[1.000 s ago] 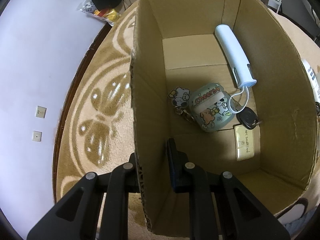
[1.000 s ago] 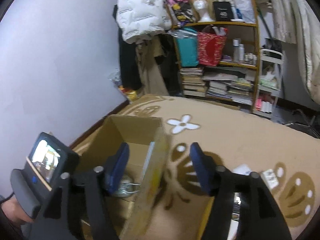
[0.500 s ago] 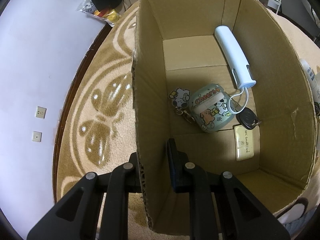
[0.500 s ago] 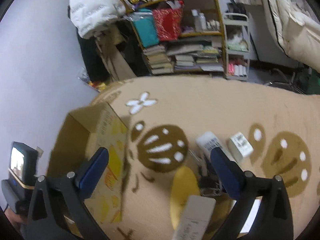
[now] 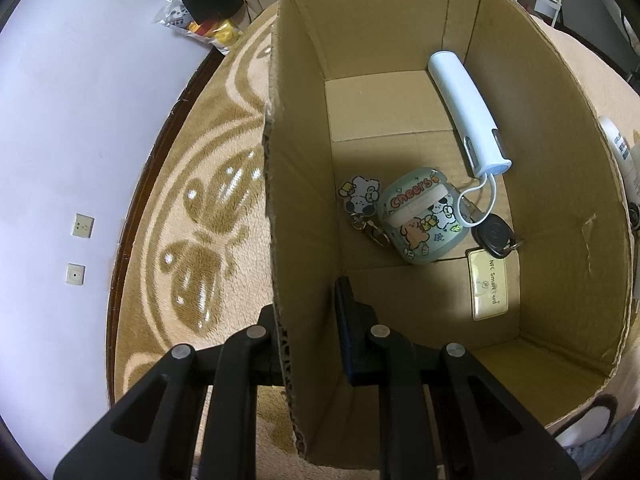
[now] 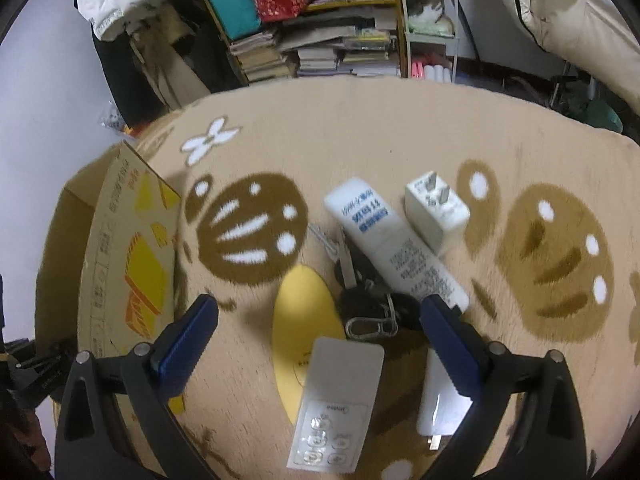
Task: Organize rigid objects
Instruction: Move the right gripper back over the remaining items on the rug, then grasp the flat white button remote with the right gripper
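Your left gripper (image 5: pixel 308 320) pinches the cardboard box (image 5: pixel 568 184) by its left wall. On the box floor: earbud case (image 5: pixel 422 222), car key (image 5: pixel 494 235), NFC card (image 5: pixel 489 285), white power bank (image 5: pixel 466 112). Your right gripper (image 6: pixel 320 334) hangs spread wide above the rug (image 6: pixel 400 128), over a white remote (image 6: pixel 340 404), keys (image 6: pixel 372 308), tube (image 6: pixel 392 240) and charger plug (image 6: pixel 436 212).

Patterned rug (image 6: pixel 360 128) under box (image 6: pixel 120 240), remote (image 6: pixel 336 404)

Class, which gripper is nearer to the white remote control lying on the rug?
Right. The right gripper hangs open just above the remote control. The left gripper clamps the cardboard box wall, away from it.
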Available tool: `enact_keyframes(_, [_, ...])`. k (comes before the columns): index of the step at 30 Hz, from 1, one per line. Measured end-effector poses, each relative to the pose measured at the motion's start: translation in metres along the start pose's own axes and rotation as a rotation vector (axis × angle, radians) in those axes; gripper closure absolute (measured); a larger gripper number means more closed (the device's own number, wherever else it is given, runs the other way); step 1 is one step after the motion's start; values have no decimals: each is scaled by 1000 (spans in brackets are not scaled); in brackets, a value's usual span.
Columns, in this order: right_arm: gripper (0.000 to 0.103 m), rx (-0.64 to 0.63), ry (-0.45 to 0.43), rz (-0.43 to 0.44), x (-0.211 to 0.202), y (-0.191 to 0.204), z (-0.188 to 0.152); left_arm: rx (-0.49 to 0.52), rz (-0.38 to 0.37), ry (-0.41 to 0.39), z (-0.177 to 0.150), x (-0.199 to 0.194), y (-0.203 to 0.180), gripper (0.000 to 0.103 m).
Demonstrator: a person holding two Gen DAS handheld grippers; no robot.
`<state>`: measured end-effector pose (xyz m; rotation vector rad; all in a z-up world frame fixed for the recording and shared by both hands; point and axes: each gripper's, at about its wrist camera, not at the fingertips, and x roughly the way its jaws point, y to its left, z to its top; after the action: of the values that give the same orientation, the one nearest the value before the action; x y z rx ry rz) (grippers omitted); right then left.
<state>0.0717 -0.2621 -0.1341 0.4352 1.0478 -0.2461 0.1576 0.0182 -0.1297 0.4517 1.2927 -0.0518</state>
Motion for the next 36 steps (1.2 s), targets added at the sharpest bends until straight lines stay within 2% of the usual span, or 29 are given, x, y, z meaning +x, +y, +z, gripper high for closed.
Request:
enact_keyframes(1, [9,-5,4,-1,0,0,-3,1,1,0,0,0,0,86])
enact_keyframes(2, [19,-8,5,0,-1,0,-4,1,2,0,0,0,0,86])
enact_keyframes(3, [24,-7,12,0,0,-1,-7,0,2,-1,0,0,0,86])
enact_keyframes(6, [24,4,59,19,8,-3,-13,-1,2,-5,0,-1,-1,86])
enact_keyframes(10, [24,34,121,-3,20,-8,-20,0,4,-6,-1,-2,-1,86])
enact_keyframes(15, [24,50,136,13,23,-11,-23,0,4,-6,-1,-2,-2,86])
enact_keyframes(21, [24,55,193,-15,34,-13,-26,6,11,-6,0,-3,-3,86])
enact_keyframes(22, [26,56,205,-16,37,-12,-27,6,10,-6,0,-3,-3,86])
enact_keyframes(24, [44,60,225,-9,41,-12,-29,4,8,-5,0,-3,-4,86])
enact_keyframes(29, [46,57,223,5,44,-8,-31,5,8,-5,1,-3,-4,86])
enact_keyframes(30, [50,48,218,2,44,-6,-31,5,8,-5,1,-2,-3,86])
enact_keyframes(36, [52,-16,153,-4,38,8,-28,4,7,-4,1,-2,-3,86])
